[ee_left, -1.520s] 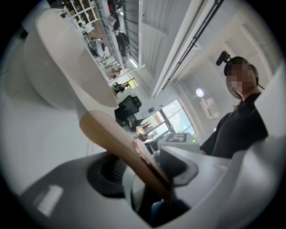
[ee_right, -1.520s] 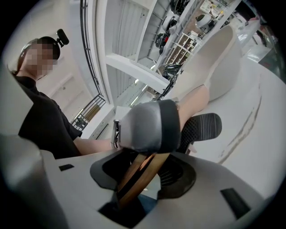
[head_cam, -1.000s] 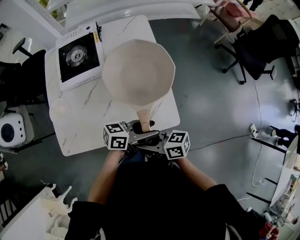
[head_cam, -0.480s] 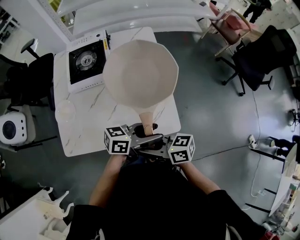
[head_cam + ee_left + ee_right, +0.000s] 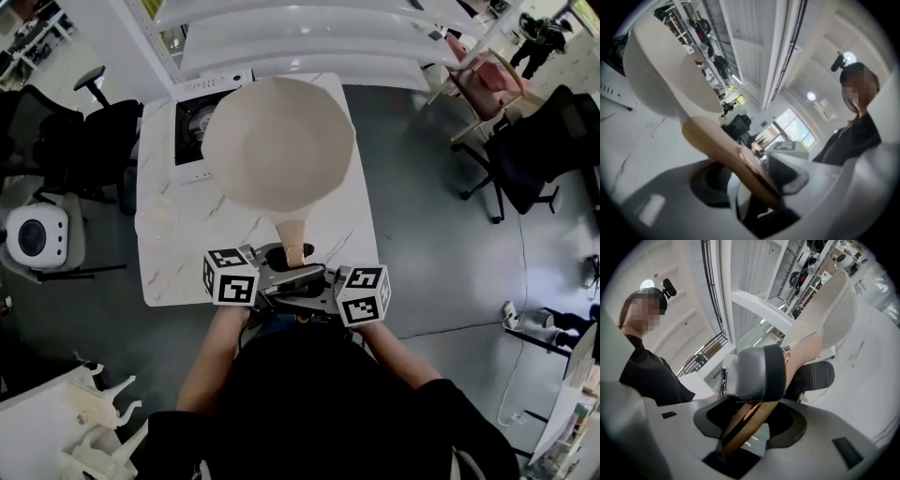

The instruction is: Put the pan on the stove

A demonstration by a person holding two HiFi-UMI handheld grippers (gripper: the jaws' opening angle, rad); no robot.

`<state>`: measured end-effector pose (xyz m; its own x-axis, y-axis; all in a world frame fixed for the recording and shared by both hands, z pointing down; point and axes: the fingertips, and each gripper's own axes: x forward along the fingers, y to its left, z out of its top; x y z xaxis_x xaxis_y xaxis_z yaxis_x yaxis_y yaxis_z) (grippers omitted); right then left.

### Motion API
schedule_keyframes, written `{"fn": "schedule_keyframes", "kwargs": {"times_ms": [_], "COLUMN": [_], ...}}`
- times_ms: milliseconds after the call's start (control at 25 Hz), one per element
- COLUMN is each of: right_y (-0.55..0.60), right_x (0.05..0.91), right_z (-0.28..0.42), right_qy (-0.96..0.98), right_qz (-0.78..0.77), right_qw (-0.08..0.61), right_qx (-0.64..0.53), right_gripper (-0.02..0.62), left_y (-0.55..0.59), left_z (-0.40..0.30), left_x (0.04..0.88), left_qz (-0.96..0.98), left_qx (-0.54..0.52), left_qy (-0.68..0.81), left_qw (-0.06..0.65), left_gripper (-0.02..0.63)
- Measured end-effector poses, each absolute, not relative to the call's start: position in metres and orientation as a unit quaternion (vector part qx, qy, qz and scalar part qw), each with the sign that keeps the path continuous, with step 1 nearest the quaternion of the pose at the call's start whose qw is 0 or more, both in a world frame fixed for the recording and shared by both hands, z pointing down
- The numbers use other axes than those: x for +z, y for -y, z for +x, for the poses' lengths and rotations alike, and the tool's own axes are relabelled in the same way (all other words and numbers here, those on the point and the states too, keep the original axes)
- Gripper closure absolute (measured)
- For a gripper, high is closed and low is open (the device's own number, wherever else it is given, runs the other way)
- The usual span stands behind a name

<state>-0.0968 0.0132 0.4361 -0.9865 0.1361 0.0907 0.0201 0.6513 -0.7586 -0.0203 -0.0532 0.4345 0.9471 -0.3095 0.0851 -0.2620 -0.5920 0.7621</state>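
Grip confirmed on both sides: my left gripper (image 5: 750,176) has its jaws clamped on the wooden handle (image 5: 717,145) of the pan (image 5: 278,141); my right gripper (image 5: 787,376) is clamped on the same handle from the opposite side; in the head view the two marker cubes sit close together over the near table edge, with the handle end between them.

Pan: cream, faceted, empty inside; I hold it clear of the table (image 5: 187,267) with the bowl out ahead of both grippers; the left gripper view shows its underside raised above the white surface. In the head view its far left rim covers the right part of the stove (image 5: 190,141).

Stove: white casing, black top, set at the far left corner of the table; only its left portion shows past the pan.

Surface: white marble pattern with thin grey veins; one clear round item (image 5: 157,217) rests on the left side, nearer me than the stove; I cannot tell what it is.

Room: grey floor (image 5: 422,216); black office chairs stand left (image 5: 70,141) and right (image 5: 548,150) of the table, both well apart from it; a pink chair (image 5: 478,80) stands farther off on the right; a white round appliance (image 5: 36,236) sits left of the table; a thin cable (image 5: 459,328) trails across the floor on the right; a white curved structure (image 5: 309,33) runs beyond the table's far end.
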Motion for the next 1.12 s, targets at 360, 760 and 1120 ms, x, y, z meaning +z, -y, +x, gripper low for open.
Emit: {"fn": "schedule_keyframes", "kwargs": {"times_ms": [360,760,1120], "right_y": [0.009,0.050,0.091], "right_x": [0.420,0.412,0.414], "right_z": [-0.152,-0.198,-0.218], "right_qy": [0.910,0.903,0.892], "right_qz": [-0.076,-0.125,-0.162], "right_qw": [0.070,0.078,0.095], "right_qx": [0.402,0.402,0.412], "right_gripper": [0.402,0.402,0.399], "left_y": [0.080,0.127,0.173], "left_z": [-0.080,-0.134,-0.160], "left_x": [0.420,0.413,0.416], "left_qz": [0.891,0.879,0.861], "left_qx": [-0.030,-0.046,-0.070], "left_qy": [0.193,0.241,0.276], "left_qw": [0.410,0.409,0.421], "left_gripper": [0.364,0.362,0.362]}}
